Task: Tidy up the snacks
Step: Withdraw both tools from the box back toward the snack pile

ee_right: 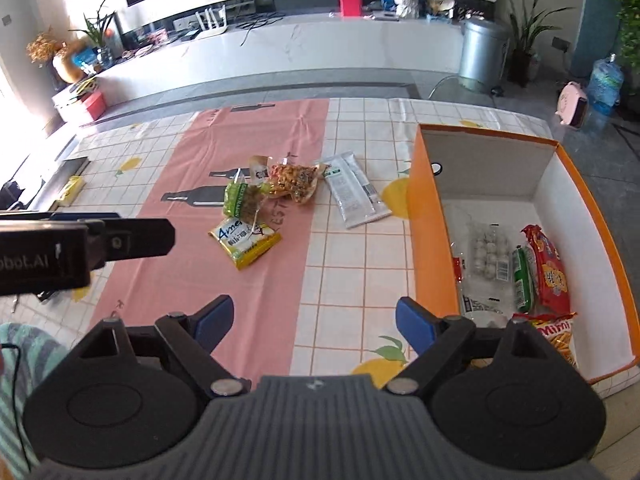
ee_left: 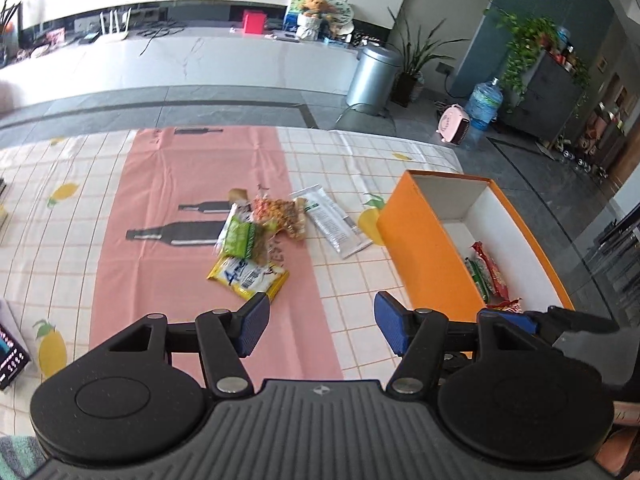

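Observation:
Several snack packs lie on the pink strip of the tablecloth: a yellow pack [ee_left: 248,276] [ee_right: 245,242], a green pack [ee_left: 240,236] [ee_right: 242,199], a clear nut pack [ee_left: 282,214] [ee_right: 294,180] and a grey-white sachet [ee_left: 334,222] [ee_right: 355,190]. The orange box [ee_left: 424,248] [ee_right: 430,240] on the right holds a red pack [ee_right: 550,270], a green pack, a clear ball pack [ee_right: 490,258] and a Mimi pack [ee_right: 558,336]. My left gripper [ee_left: 318,328] is open and empty, just short of the yellow pack. My right gripper [ee_right: 310,322] is open and empty beside the box.
The left gripper's side shows at the left in the right wrist view [ee_right: 80,246]. A dark device [ee_left: 12,356] lies at the table's left edge. Beyond the table are a marble counter, a metal bin [ee_left: 372,74], plants and a water jug [ee_left: 484,102].

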The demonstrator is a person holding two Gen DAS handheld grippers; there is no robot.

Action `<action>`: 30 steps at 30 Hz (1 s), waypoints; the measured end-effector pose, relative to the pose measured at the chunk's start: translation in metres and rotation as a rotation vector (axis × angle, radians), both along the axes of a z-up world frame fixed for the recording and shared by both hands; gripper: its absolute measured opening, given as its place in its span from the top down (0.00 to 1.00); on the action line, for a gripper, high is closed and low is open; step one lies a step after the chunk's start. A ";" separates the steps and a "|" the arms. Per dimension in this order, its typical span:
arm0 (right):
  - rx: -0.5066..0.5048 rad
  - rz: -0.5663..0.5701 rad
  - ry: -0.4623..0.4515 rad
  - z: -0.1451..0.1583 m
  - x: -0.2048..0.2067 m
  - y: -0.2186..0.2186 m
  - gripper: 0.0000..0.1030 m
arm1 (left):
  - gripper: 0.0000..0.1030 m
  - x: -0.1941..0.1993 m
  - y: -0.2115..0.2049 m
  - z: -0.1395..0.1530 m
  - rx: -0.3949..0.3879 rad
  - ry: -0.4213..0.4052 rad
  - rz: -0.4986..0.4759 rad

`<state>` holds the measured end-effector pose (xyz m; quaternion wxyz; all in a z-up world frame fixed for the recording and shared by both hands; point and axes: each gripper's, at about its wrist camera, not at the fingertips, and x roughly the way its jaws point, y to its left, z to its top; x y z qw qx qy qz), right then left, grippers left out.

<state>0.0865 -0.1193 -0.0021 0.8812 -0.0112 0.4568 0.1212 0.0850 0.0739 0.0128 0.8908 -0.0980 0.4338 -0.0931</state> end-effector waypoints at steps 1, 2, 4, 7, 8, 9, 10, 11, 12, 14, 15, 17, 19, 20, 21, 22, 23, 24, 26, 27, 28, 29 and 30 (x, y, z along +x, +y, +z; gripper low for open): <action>0.005 -0.015 -0.004 -0.003 0.000 0.002 0.17 | 0.31 0.000 0.004 -0.003 -0.007 0.008 0.008; 0.010 -0.028 -0.009 -0.006 0.000 0.005 0.17 | 0.31 0.000 0.009 -0.005 -0.014 0.015 0.013; 0.020 -0.057 -0.024 -0.012 -0.001 0.010 0.17 | 0.31 0.001 0.015 -0.010 -0.025 0.028 0.019; 0.039 -0.069 -0.043 -0.019 -0.001 0.016 0.17 | 0.31 0.006 0.022 -0.017 -0.035 0.038 0.028; 0.040 -0.069 -0.048 -0.022 0.000 0.018 0.17 | 0.31 0.008 0.026 -0.020 -0.041 0.042 0.032; 0.038 -0.069 -0.049 -0.025 0.002 0.021 0.17 | 0.31 0.010 0.028 -0.022 -0.049 0.045 0.036; 0.035 -0.069 -0.050 -0.027 0.004 0.023 0.17 | 0.31 0.012 0.031 -0.025 -0.058 0.049 0.040; 0.038 -0.069 -0.052 -0.029 0.006 0.025 0.17 | 0.31 0.014 0.034 -0.028 -0.067 0.052 0.043; 0.043 -0.069 -0.052 -0.031 0.008 0.026 0.17 | 0.31 0.016 0.035 -0.030 -0.074 0.055 0.045; 0.055 -0.063 -0.042 -0.037 0.014 0.031 0.17 | 0.31 0.023 0.038 -0.035 -0.086 0.062 0.048; 0.063 -0.058 -0.035 -0.040 0.017 0.033 0.17 | 0.31 0.026 0.040 -0.038 -0.093 0.065 0.051; 0.068 -0.053 -0.022 -0.046 0.024 0.036 0.18 | 0.31 0.032 0.044 -0.043 -0.109 0.068 0.054; 0.058 -0.049 -0.009 -0.053 0.031 0.040 0.18 | 0.31 0.038 0.048 -0.047 -0.123 0.072 0.056; 0.051 -0.049 -0.004 -0.057 0.034 0.041 0.18 | 0.31 0.041 0.050 -0.049 -0.128 0.074 0.058; 0.046 -0.049 0.001 -0.060 0.038 0.042 0.18 | 0.30 0.043 0.051 -0.050 -0.131 0.075 0.058; 0.044 -0.050 0.007 -0.063 0.041 0.042 0.18 | 0.30 0.046 0.053 -0.053 -0.132 0.078 0.057; 0.044 -0.051 0.013 -0.066 0.044 0.042 0.18 | 0.30 0.048 0.054 -0.055 -0.131 0.081 0.057; 0.044 -0.053 0.019 -0.069 0.048 0.042 0.18 | 0.29 0.051 0.055 -0.057 -0.129 0.086 0.058; 0.040 -0.055 0.028 -0.075 0.055 0.042 0.18 | 0.28 0.057 0.057 -0.063 -0.127 0.093 0.057; 0.034 -0.056 0.029 -0.078 0.058 0.041 0.19 | 0.28 0.059 0.058 -0.066 -0.124 0.095 0.056; 0.028 -0.056 0.029 -0.080 0.062 0.041 0.19 | 0.28 0.061 0.059 -0.069 -0.121 0.096 0.055; 0.023 -0.055 0.026 -0.083 0.065 0.041 0.20 | 0.28 0.064 0.059 -0.072 -0.118 0.098 0.053; 0.018 -0.052 0.023 -0.085 0.069 0.041 0.22 | 0.27 0.067 0.060 -0.075 -0.115 0.102 0.054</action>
